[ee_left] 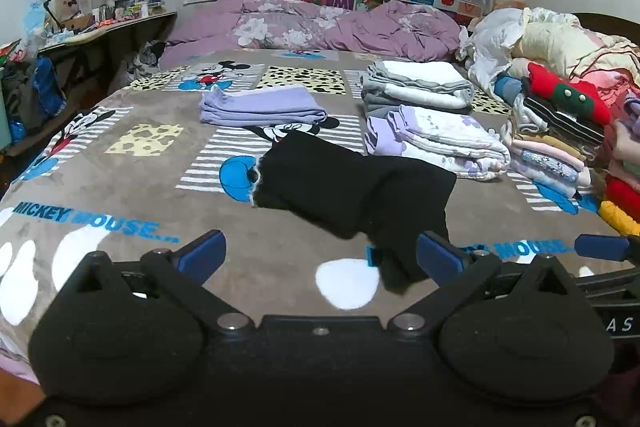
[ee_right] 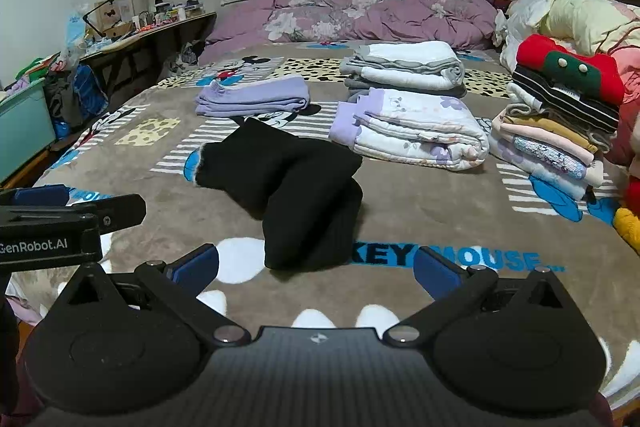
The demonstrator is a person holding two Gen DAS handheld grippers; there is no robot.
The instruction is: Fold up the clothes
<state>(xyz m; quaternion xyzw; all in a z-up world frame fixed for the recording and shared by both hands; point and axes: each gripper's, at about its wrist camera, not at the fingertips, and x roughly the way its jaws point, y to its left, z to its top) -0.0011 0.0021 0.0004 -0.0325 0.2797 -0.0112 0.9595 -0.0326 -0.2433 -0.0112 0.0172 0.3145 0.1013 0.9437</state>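
Fingers of the left gripper (ee_left: 320, 255) stand spread wide with nothing between them, low over the Mickey Mouse blanket (ee_left: 120, 163); the right gripper (ee_right: 316, 267) is spread the same way. Just beyond both lies the black garment (ee_right: 288, 183), bent into a loose L on the blanket and touching neither gripper. Behind the black garment sits a folded lilac piece (ee_left: 260, 105), and to its right a folded quilted blanket (ee_right: 412, 131) with a grey-white stack (ee_right: 404, 67) farther back. Right of those rises a pile of folded clothes (ee_right: 560, 115), perhaps topped by a red sweater. Farthest is the rumpled purple duvet (ee_left: 320, 27).
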